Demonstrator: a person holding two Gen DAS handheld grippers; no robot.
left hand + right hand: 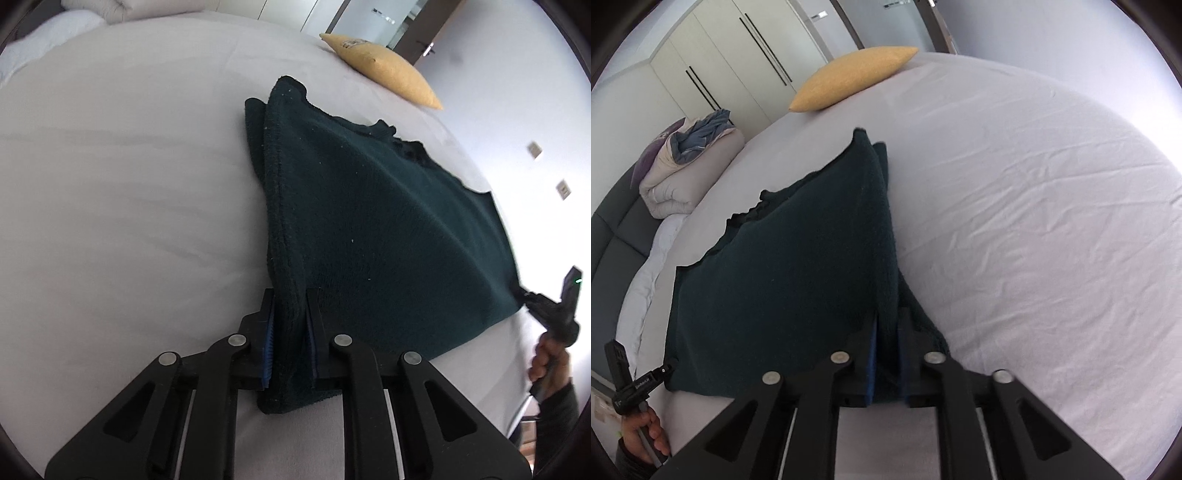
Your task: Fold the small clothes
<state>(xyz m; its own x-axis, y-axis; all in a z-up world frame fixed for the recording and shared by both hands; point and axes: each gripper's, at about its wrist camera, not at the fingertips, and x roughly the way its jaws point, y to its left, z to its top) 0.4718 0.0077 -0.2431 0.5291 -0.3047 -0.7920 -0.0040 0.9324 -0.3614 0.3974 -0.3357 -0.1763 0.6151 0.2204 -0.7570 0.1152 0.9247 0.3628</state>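
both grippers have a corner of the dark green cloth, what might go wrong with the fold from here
1. Each gripper, left and right, pinches only the near corners of the cloth, so thick layers might slip out during the lift.
2. The far edge looks ragged and bunched, so the fold may land uneven.
3. The yellow pillow lies beyond the cloth on the bed; a long forward swing might brush it.

Bright, soft daylight; glare blows out the right edge in both views. Heavy fisheye bending, dark corner vignette. Focus mostly sharp.
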